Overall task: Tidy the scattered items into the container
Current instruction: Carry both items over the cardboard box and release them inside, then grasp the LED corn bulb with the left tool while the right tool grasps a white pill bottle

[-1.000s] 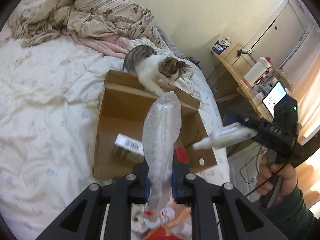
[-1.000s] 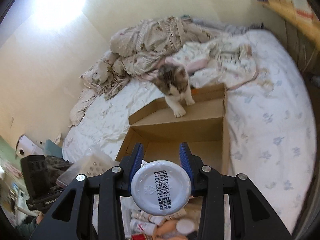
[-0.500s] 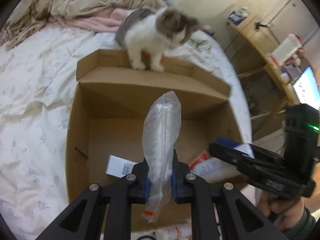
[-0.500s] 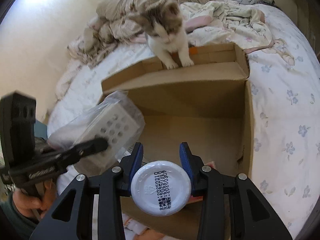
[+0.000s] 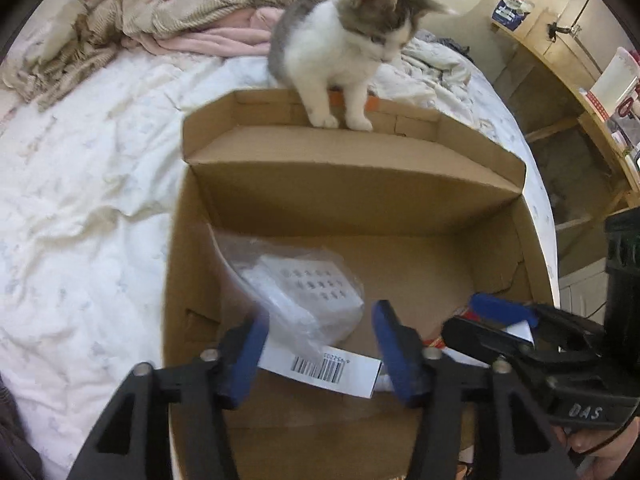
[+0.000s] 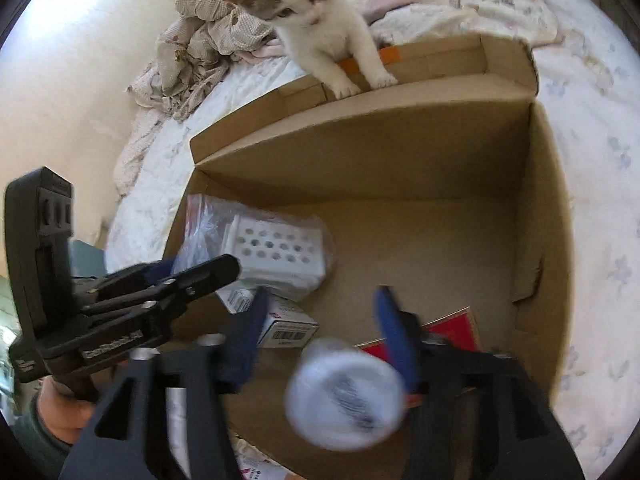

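An open cardboard box (image 5: 352,196) (image 6: 544,208) stands on the bed. My left gripper (image 5: 318,344) is open above its near side. A clear plastic bag with a white perforated item (image 5: 304,292) (image 6: 276,256) lies in the box's left part, free of the jaws. My right gripper (image 6: 318,336) is open over the box. A white bottle (image 6: 344,398), blurred, shows below its jaws, apart from both fingers. A white barcoded carton (image 5: 324,368) (image 6: 286,326) and a red packet (image 6: 456,328) lie on the box floor.
A grey and white kitten (image 5: 344,52) (image 6: 320,32) stands with its front paws on the box's far flap. Crumpled blankets (image 5: 192,4) lie at the head of the bed. A wooden desk (image 5: 576,80) with containers stands to the right.
Both grippers opened. The bag left the left gripper and now lies in the box. The white bottle left the right gripper's jaws and is blurred below them. The kitten looks down.
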`<state>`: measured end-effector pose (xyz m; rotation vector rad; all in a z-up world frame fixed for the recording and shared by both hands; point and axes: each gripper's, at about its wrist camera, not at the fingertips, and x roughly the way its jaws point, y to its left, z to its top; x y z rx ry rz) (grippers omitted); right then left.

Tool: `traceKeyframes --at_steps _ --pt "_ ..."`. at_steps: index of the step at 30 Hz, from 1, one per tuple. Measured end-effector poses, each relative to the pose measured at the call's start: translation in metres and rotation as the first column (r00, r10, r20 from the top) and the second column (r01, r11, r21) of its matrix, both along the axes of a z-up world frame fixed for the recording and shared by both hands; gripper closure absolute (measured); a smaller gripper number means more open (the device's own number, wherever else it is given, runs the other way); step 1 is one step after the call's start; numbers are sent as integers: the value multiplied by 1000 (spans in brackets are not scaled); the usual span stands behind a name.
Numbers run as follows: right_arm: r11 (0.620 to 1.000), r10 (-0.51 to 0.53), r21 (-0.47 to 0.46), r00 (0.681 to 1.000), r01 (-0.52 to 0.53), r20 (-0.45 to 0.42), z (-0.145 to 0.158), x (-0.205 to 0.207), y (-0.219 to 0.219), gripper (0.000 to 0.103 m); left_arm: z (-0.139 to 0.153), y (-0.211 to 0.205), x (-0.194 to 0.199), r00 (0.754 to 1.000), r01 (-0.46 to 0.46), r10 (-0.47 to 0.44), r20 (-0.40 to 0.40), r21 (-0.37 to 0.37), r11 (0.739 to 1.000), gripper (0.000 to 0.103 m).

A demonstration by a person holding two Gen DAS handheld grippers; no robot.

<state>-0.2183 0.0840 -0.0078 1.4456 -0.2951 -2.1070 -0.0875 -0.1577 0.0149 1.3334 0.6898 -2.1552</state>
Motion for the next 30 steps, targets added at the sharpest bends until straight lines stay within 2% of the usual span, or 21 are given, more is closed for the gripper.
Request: traceKeyframes --at_steps 6,13,17,18,22,28,30 --pt "997 -30 61 992 38 -123 28 5 5 30 18 10 8 1000 17 -17 -9 -42 999 46" --pt "997 -76 -16 985 74 -153 61 17 25 30 41 37 30 998 53 -56 -29 -97 994 46" --pt "997 -67 -48 991 61 -117 66 41 34 30 44 50 61 997 43 -46 -59 -53 998 43" --pt "998 -57 -45 992 52 -116 67 48 34 30 42 53 71 996 43 -45 -72 -31 999 40" --pt "1000 -9 -21 992 6 -127 70 82 32 30 29 64 104 996 35 -32 -80 31 999 39" --pt "997 70 -7 997 -70 -32 38 129 24 30 3 67 146 992 -64 70 -105 60 996 38" --pt "996 89 -7 996 -88 16 21 139 17 30 -4 60 148 991 -96 105 -86 110 989 38"
